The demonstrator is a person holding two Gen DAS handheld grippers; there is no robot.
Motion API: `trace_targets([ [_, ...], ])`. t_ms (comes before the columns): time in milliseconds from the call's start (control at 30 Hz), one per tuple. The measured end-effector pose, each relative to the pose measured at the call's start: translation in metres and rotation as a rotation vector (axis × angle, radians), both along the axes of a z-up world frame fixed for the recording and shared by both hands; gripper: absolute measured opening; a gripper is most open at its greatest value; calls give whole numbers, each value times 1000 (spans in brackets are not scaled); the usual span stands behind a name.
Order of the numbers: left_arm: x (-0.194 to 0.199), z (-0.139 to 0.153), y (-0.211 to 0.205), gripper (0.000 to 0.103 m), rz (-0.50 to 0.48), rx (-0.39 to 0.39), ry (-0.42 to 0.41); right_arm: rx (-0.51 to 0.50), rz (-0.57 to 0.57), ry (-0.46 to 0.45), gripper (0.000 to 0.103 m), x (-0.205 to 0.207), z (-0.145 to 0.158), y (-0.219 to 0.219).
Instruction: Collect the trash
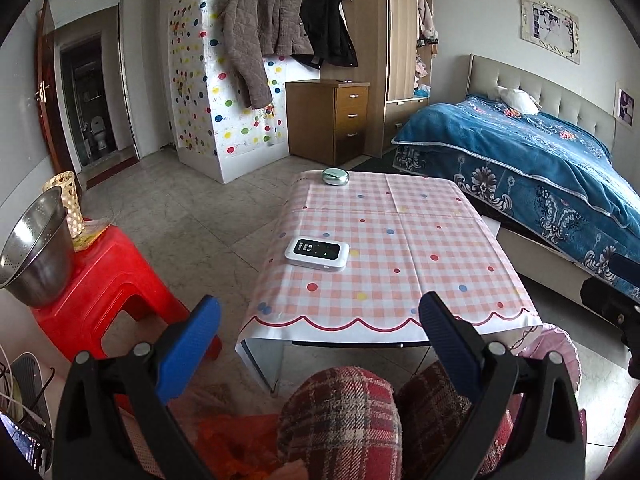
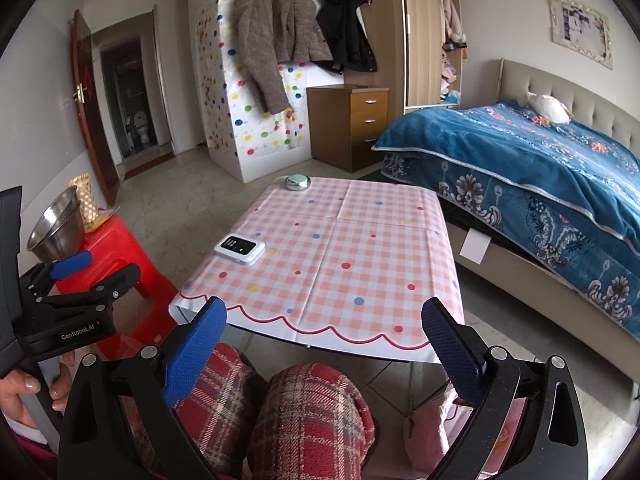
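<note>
Nearest the lens we see a person's knees point(image 2: 304, 420) in red plaid trousers, framed by the blue pads of the two hand-held grippers. The left gripper point(image 1: 320, 344) hangs with its jaws spread wide and nothing between them; the right gripper point(image 2: 324, 352) is likewise wide apart and empty, both held low over the lap, short of the table's near edge.

Reading from the left: a steel colander point(image 1: 36, 248) and a woven yellow basket point(image 1: 68, 200) sit on a red plastic stool point(image 1: 108, 280). In the right wrist view a hand point(image 2: 24, 392) grips the handle of the left gripper beside that stool. At centre stands a low table under a pink checked cloth point(image 1: 400, 248). On it we see only a white pocket device with a lit screen point(image 1: 317, 254) toward the left side and a round green case point(image 1: 335, 177) at the far edge. To the right, a bed with a blue floral cover point(image 1: 540, 168) runs along the wall.

We can pick out no clear piece of trash on the table. A white card or slip point(image 2: 474, 245) leans against the bed base just beyond the table's right edge, well apart from both grippers; whether it is rubbish we cannot tell. Orange material point(image 1: 236, 440) lies low by the left knee, too obscured to identify.

We judge the collecting to be either at its start or close to done. The next move calls for finding a target first, then a reach forward and right.
</note>
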State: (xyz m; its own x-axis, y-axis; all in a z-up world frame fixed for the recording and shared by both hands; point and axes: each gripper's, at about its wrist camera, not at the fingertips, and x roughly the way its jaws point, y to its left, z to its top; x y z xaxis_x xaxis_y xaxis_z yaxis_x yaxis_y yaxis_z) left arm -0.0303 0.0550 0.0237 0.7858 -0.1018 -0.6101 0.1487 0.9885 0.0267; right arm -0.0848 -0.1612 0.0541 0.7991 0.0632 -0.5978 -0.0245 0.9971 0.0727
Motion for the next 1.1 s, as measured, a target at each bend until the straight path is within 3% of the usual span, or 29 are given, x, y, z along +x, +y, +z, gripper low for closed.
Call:
trace_targets([
  [1100,7,-14,-5,96,3,-4,41,22,-5,28,97,6,-15,-10],
])
